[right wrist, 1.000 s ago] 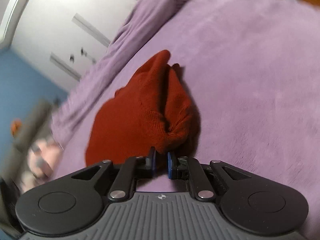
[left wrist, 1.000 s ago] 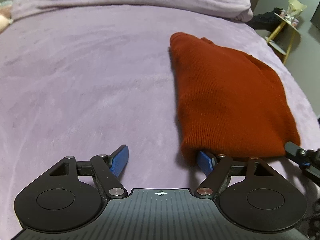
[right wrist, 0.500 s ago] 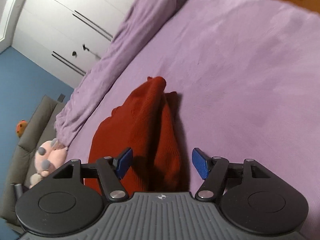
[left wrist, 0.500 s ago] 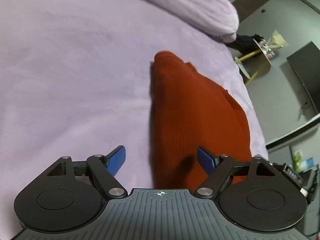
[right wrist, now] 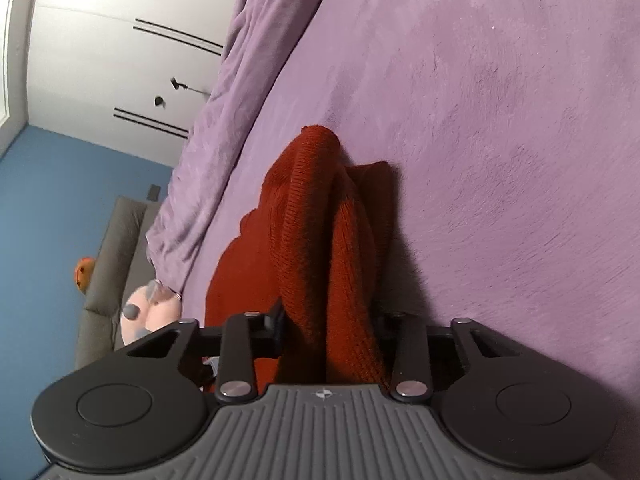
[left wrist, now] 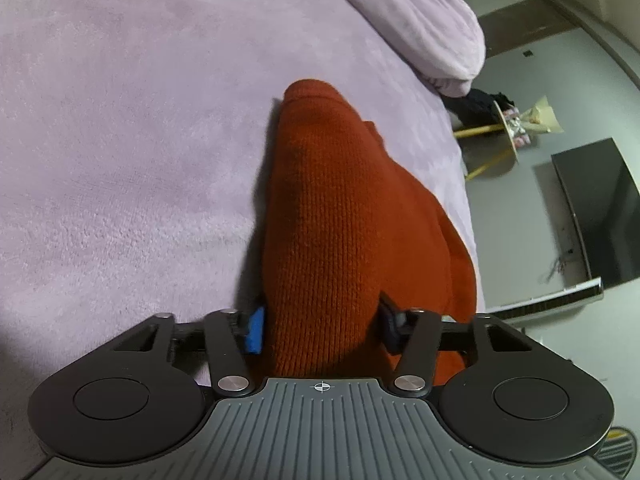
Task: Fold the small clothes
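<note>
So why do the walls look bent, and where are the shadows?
Left wrist view: the fisheye lens bends the wall edges, and the sweater casts a shadow to its left on the blanket. Right wrist view: the wardrobe leans, and the sweater's shadow falls to its right.

We find our left tool [left wrist: 320,330] angled downward, its jaws just closed onto knit fabric. Our right tool [right wrist: 330,330] likewise tilts down, jaws just closed, pinching fabric.

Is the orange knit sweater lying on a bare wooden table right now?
No, the orange knit sweater lies on a purple plush blanket spread over a bed, with no wooden table showing under it.
</note>
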`<state>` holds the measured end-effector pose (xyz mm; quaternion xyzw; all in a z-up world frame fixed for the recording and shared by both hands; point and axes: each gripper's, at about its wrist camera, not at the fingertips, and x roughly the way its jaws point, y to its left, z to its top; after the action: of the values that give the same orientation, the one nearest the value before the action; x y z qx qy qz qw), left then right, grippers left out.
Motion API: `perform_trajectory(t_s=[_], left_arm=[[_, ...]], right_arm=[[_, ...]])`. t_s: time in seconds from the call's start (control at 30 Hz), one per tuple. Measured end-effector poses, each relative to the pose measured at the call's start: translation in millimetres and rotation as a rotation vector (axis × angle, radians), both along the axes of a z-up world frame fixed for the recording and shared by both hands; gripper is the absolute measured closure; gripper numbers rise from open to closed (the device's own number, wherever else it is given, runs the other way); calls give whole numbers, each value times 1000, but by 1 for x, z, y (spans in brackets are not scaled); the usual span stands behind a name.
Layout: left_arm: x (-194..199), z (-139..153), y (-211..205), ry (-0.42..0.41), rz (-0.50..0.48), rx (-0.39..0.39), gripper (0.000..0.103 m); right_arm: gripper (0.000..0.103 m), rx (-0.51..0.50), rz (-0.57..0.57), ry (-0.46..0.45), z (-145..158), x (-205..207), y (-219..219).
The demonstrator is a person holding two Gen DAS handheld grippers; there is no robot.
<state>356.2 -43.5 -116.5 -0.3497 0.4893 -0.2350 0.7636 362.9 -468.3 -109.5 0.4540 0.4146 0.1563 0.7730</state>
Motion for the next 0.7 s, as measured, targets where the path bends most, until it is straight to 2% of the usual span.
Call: perform_trajectory(t_s=[0.1,0.17,0.27,0.33,0.4,0.47,0.57,0.63,0.7], left_arm=[[-5,13,6,-25,-3,-6,53],[-12,23,13,-33,-5,-29,54],[-28,43,31,-46,-5,-13,54],[-40,52,49,-28,9,16,54],[-56,60,70,10,47,77,53],[-77,64,93,8,77,128,53],[-100,61,116,13,113,187,49],[-110,56,123,32,146,240,47],[-126,61,122,-17,169,304,50]], right_arm=[[72,24,-15,-9,4,-3,6],[73,77,-8,-15,6,-4,13],[73,98,50,-8,10,-5,42],[73,128,106,11,7,-9,67],[73,155,160,34,2,-14,95],[73,176,202,45,-2,-20,121],[71,200,214,67,-3,-30,143],[63,139,180,67,3,-37,148],[56,-9,133,52,20,-50,149]])
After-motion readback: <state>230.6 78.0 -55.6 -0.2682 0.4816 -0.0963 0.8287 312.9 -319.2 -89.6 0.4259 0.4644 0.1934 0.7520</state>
